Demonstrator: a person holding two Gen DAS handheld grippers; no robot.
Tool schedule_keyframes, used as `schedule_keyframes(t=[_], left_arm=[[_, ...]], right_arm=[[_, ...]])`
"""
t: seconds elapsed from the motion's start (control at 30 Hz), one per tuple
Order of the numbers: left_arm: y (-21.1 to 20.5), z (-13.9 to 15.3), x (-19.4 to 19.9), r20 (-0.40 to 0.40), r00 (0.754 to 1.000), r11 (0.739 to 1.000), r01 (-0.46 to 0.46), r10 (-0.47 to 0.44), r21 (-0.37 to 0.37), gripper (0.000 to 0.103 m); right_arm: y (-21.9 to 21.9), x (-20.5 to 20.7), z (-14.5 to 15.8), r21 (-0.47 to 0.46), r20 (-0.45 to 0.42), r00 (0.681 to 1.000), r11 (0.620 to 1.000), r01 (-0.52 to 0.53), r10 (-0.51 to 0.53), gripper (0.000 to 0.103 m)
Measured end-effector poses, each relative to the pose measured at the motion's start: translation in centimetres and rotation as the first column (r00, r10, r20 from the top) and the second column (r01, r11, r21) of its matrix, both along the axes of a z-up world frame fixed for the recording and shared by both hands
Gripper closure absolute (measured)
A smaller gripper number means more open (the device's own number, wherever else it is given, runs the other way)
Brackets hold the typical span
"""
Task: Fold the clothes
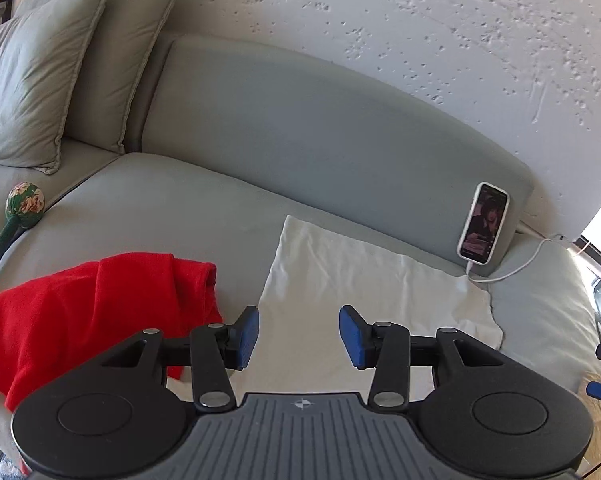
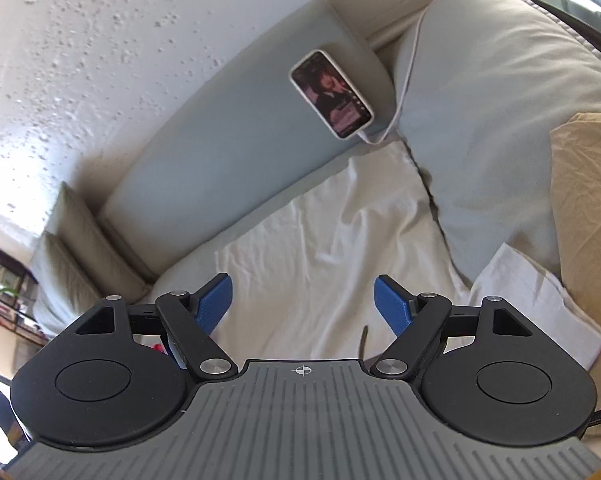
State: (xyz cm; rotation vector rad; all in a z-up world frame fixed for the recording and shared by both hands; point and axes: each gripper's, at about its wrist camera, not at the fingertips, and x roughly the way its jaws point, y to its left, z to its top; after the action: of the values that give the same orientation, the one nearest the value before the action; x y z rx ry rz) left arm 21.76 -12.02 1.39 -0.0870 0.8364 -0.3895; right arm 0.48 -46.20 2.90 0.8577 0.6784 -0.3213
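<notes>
A white cloth (image 1: 360, 280) lies flat and smoothed on the grey sofa seat (image 1: 160, 208), straight ahead in the left wrist view. A red garment (image 1: 100, 312) sits crumpled to its left. My left gripper (image 1: 299, 336) hovers above the near left part of the white cloth, open, with nothing between its blue pads (image 1: 247, 336). In the right wrist view the same white cloth (image 2: 320, 240) shows slight wrinkles. My right gripper (image 2: 302, 304) hangs over it, wide open and empty.
A phone (image 1: 483, 224) with a lit screen leans on the sofa backrest (image 1: 320, 128), with a white cable (image 1: 516, 268) plugged in. Two grey cushions (image 1: 40, 80) stand at far left beside a floral ball-ended stick (image 1: 25, 205). At right lie a tan cloth (image 2: 588, 200) and another white piece (image 2: 540, 300).
</notes>
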Motion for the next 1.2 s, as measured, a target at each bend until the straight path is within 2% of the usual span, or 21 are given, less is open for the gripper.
schedule_keyframes(t=[0.17, 0.27, 0.3, 0.33, 0.4, 0.57, 0.6, 0.67, 0.7, 0.73, 0.77, 0.87, 0.93, 1.07, 1.13, 1.2], left_arm=[[-3.7, -4.6, 8.2, -0.097, 0.995, 0.996, 0.013, -0.004, 0.091, 0.061], [-5.4, -7.9, 11.6, -0.154, 0.988, 0.995, 0.038, -0.023, 0.094, 0.061], [-5.9, -8.9, 12.4, -0.158, 0.987, 0.995, 0.048, -0.033, 0.09, 0.061], [-6.4, -9.7, 13.1, -0.145, 0.989, 0.995, 0.054, -0.042, 0.086, 0.061], [-7.1, -11.1, 14.6, -0.108, 0.993, 0.995, 0.062, -0.053, 0.079, 0.061], [-9.2, -13.2, 18.4, -0.011, 0.998, 0.992, 0.057, -0.057, 0.114, 0.061], [-9.7, -13.5, 19.1, 0.005, 0.998, 0.989, 0.059, -0.06, 0.132, 0.061], [-10.7, -14.1, 20.4, 0.032, 0.997, 0.984, 0.064, -0.07, 0.169, 0.061], [-11.1, -14.4, 21.0, 0.036, 0.997, 0.981, 0.065, -0.073, 0.184, 0.061], [-11.4, -14.7, 21.4, 0.029, 0.997, 0.98, 0.071, -0.078, 0.188, 0.061], [-11.5, -15.0, 21.9, 0.017, 0.996, 0.979, 0.079, -0.083, 0.187, 0.061], [-11.9, -15.8, 22.5, 0.004, 0.993, 0.978, 0.113, -0.115, 0.174, 0.062], [-11.8, -15.8, 22.2, 0.023, 0.991, 0.977, 0.126, -0.132, 0.171, 0.062], [-10.8, -15.7, 21.9, 0.015, 0.991, 0.985, 0.131, -0.133, 0.115, 0.064], [-10.3, -15.6, 22.0, 0.001, 0.993, 0.99, 0.119, -0.12, 0.08, 0.062], [-10.2, -15.6, 21.9, -0.011, 0.994, 0.992, 0.111, -0.111, 0.054, 0.062]], right_arm=[[-5.8, 6.5, -5.1, -0.035, -0.138, 0.986, 0.995, 0.091, -0.095, 0.025], [-9.4, 9.6, -9.0, -0.008, -0.193, 0.968, 0.987, 0.163, -0.162, 0.033], [-10.5, 10.5, -10.4, 0.005, -0.206, 0.965, 0.986, 0.165, -0.16, 0.041], [-11.6, 11.5, -11.8, 0.017, -0.219, 0.963, 0.986, 0.165, -0.157, 0.047], [-13.3, 13.2, -13.6, -0.003, -0.215, 0.966, 0.989, 0.147, -0.144, 0.054], [-17.3, 16.6, -16.5, -0.057, -0.147, 0.98, 0.99, 0.127, -0.134, 0.056], [-18.0, 17.4, -17.0, -0.049, -0.145, 0.982, 0.992, 0.113, -0.119, 0.059], [-19.1, 18.9, -18.0, -0.036, -0.145, 0.985, 0.996, 0.085, -0.09, 0.073], [-19.3, 19.8, -18.3, -0.06, -0.177, 0.981, 0.996, 0.073, -0.082, 0.087], [-19.4, 20.5, -18.7, -0.085, -0.205, 0.976, 0.995, 0.054, -0.071, 0.093], [-19.5, 21.0, -19.1, -0.095, -0.217, 0.974, 0.995, 0.042, -0.061, 0.095], [-19.9, 21.6, -19.8, -0.062, -0.178, 0.983, 0.998, 0.031, -0.042, 0.095], [-20.1, 21.8, -20.2, -0.032, -0.146, 0.989, 0.999, 0.016, -0.021, 0.09], [-20.3, 21.7, -20.5, 0.01, -0.089, 0.995, 0.999, 0.04, -0.039, 0.086], [-20.4, 21.0, -20.3, 0.061, -0.032, 0.998, 0.997, 0.047, -0.045, 0.074], [-20.5, 20.6, -20.2, 0.098, 0.01, 0.998, 0.994, 0.053, -0.054, 0.067]])
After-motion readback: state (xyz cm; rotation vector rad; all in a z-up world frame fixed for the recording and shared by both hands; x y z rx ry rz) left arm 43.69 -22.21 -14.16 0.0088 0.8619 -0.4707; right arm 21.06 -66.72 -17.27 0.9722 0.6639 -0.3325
